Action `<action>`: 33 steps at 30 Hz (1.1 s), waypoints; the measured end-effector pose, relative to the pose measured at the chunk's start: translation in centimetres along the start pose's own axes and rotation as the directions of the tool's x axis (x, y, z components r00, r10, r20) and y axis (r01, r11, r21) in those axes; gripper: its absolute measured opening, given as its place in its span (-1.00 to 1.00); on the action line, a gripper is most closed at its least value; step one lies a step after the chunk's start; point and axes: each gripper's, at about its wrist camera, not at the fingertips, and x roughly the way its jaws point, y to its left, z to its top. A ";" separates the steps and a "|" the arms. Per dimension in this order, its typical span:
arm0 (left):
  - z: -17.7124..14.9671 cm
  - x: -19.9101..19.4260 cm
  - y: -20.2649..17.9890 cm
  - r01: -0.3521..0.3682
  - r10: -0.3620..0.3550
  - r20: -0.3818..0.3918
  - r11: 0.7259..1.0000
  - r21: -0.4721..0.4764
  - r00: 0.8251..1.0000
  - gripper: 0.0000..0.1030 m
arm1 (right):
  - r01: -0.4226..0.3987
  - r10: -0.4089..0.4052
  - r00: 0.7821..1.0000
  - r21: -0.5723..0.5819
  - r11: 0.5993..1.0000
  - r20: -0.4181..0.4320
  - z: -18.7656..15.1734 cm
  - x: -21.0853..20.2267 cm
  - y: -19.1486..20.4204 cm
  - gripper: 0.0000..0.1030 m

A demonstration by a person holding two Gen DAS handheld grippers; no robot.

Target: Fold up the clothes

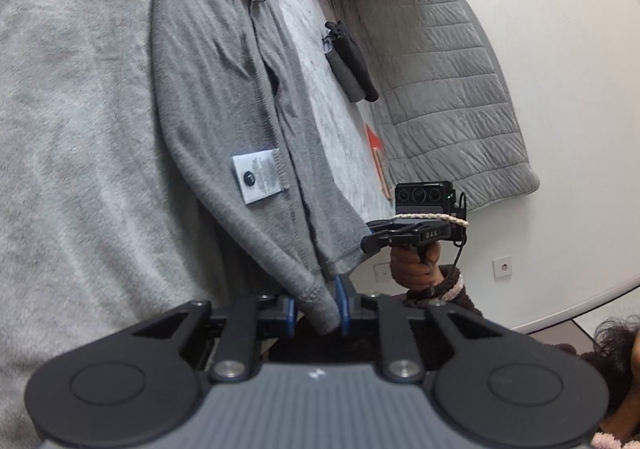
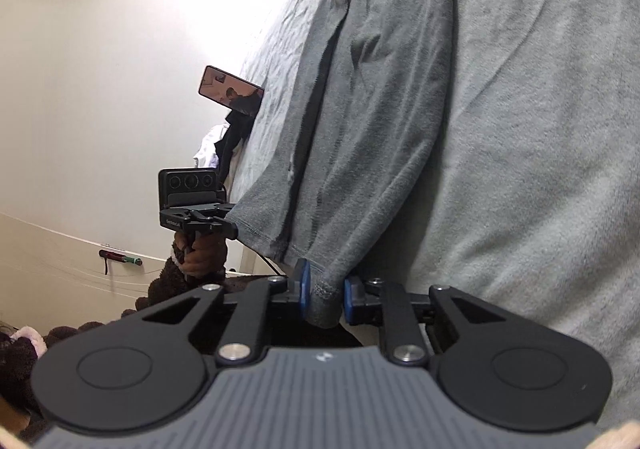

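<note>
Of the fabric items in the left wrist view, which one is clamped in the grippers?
The grey garment with the white care label; both the left gripper and right gripper pinch its hem.

Even, soft indoor light; white wall (image 2: 100, 89) bright, nearly overexposed, without harsh shadows. Strong fisheye curvature and dark vignetting at the corners. Grey garment (image 1: 224, 97) beyond the jaws is slightly soft; nearest fabric blurs.

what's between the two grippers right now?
The hem of the gray shirt spans the stretch: left gripper clamps one corner, right gripper the other. Nothing else intervenes, as both wrist views show.
</note>
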 end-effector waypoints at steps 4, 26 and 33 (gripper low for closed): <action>0.9 -0.5 -0.4 0.060 -0.060 0.078 0.998 0.003 0.995 -0.62 | -0.044 0.045 0.997 -0.010 0.999 0.065 0.9 -0.7 0.6 -0.60; 8.0 0.3 6.0 0.038 0.071 0.363 0.958 -0.285 0.929 -0.54 | -0.080 -0.012 0.961 0.319 0.944 0.278 7.9 -1.2 -6.8 -0.56; 9.0 -2.7 3.0 -0.116 0.174 0.442 0.981 -0.155 0.880 -0.18 | -0.033 -0.062 0.919 0.234 0.972 0.389 8.4 -3.9 -4.7 -0.11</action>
